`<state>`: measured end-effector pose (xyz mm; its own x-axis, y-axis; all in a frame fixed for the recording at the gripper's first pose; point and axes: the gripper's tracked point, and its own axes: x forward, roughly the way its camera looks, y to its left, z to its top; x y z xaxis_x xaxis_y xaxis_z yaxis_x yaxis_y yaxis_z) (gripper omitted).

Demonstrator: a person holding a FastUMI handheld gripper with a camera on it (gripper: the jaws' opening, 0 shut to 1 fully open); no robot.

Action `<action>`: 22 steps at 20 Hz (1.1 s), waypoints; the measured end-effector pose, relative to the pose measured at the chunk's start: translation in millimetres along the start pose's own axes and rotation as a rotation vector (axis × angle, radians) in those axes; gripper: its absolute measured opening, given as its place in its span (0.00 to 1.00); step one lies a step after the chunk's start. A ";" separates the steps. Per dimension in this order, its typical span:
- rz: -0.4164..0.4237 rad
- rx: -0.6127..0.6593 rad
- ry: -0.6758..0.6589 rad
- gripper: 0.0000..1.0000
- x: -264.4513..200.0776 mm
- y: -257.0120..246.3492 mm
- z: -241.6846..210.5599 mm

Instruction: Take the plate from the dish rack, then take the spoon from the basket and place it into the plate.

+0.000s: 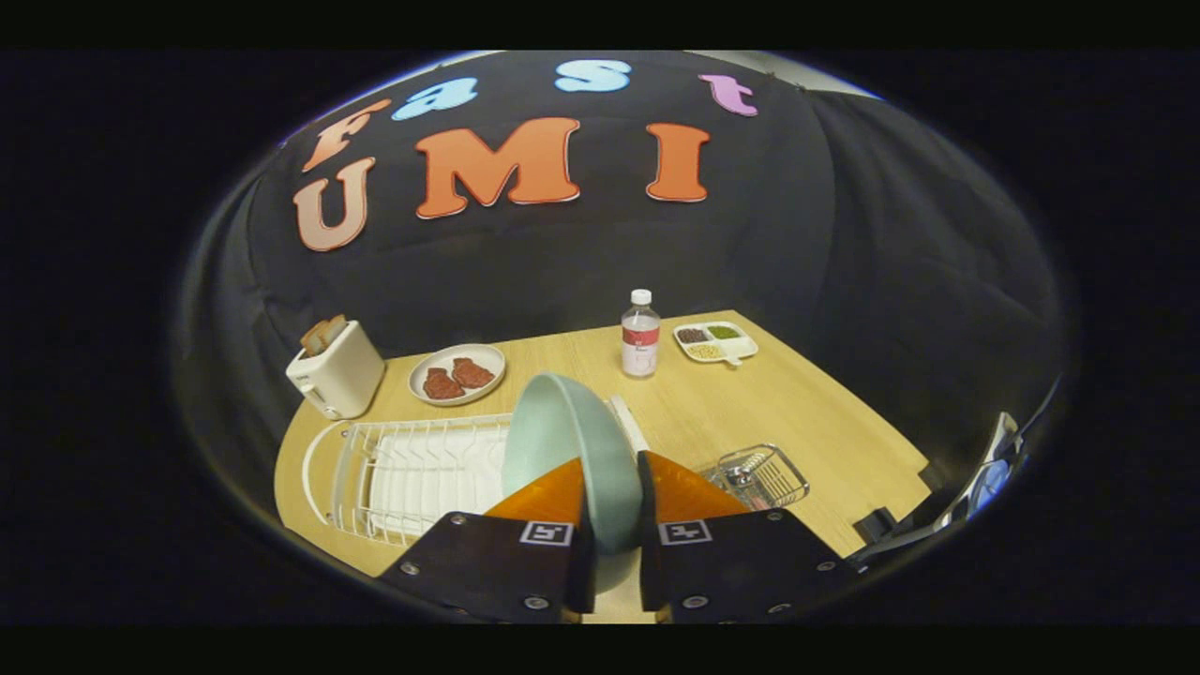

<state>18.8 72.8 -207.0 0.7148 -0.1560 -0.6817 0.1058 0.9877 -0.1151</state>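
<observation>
A pale green plate (562, 436) stands on edge between my fingers, lifted above the right end of the white wire dish rack (412, 469). My gripper (614, 487) is shut on the plate's lower rim, one finger on each face. Just beyond the right finger a small wire basket (764, 473) sits on the wooden table (825, 422), with a metal spoon (741, 469) lying inside it. The plate hides the rack's right end.
A white toaster (336, 373) with bread stands at the table's far left. Beside it sits a plate of red meat pieces (457, 375). A water bottle (640, 335) and a divided snack tray (714, 341) stand at the back. Dark equipment (975, 487) lies off the table's right corner.
</observation>
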 end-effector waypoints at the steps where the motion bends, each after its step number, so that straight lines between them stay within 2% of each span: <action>1: 0.017 0.017 0.011 0.19 -8.0 -1.4 -5.2; 6: 0.088 0.125 0.063 0.19 -44.0 -14.1 -37.0; 10: 0.110 0.190 0.107 0.19 -64.1 -28.7 -66.5; 17: 0.167 0.313 0.175 0.19 -75.6 -31.7 -117.9; 22: 0.192 0.345 0.217 0.19 -79.4 -25.7 -149.7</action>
<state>-144.2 58.2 -258.1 0.5867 0.0681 -0.8070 0.2363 0.9387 0.2510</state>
